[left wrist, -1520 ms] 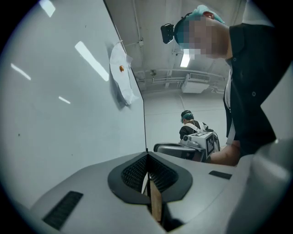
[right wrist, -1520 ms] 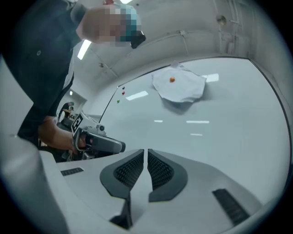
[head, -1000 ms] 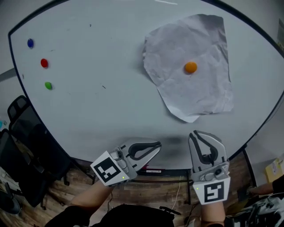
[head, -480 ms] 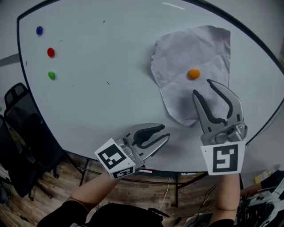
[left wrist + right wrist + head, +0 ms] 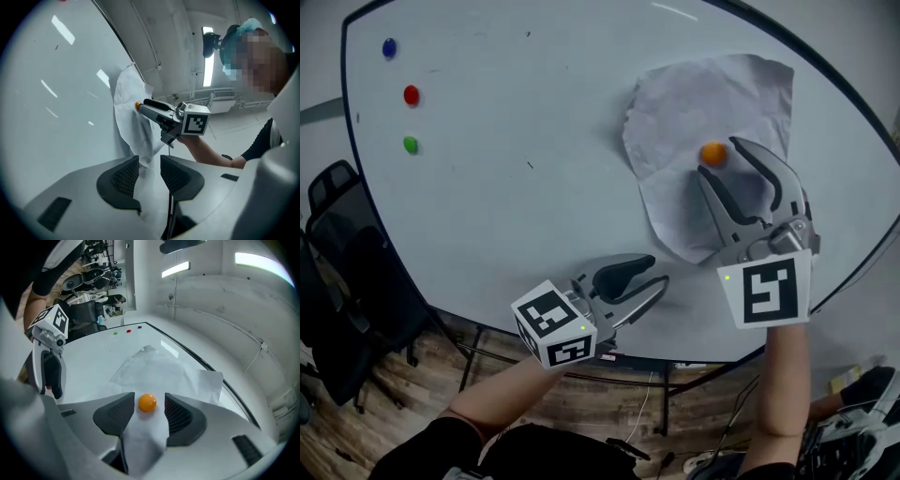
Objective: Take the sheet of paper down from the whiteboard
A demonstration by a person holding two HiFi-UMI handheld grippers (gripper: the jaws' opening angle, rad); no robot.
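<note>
A crumpled white sheet of paper (image 5: 694,112) hangs on the whiteboard (image 5: 516,206), pinned by an orange magnet (image 5: 712,153). My right gripper (image 5: 722,162) is up over the sheet; its jaws have just been opening and stand open on either side of the magnet (image 5: 147,402), with the pads clear of it. My left gripper (image 5: 652,274) sits low by the board's bottom edge, left of and below the sheet's lower corner (image 5: 140,140). Its jaws have just been opening too, and nothing is between them.
Blue (image 5: 389,47), red (image 5: 412,95) and green (image 5: 410,144) magnets sit in the board's top left part. Black office chairs (image 5: 337,272) stand to the left on the wooden floor. The board's dark frame (image 5: 825,300) runs below my right gripper.
The right gripper rose from below the board's bottom edge up over the sheet to the orange magnet, rolling and opening. The left gripper opened and shifted slightly up and right.
</note>
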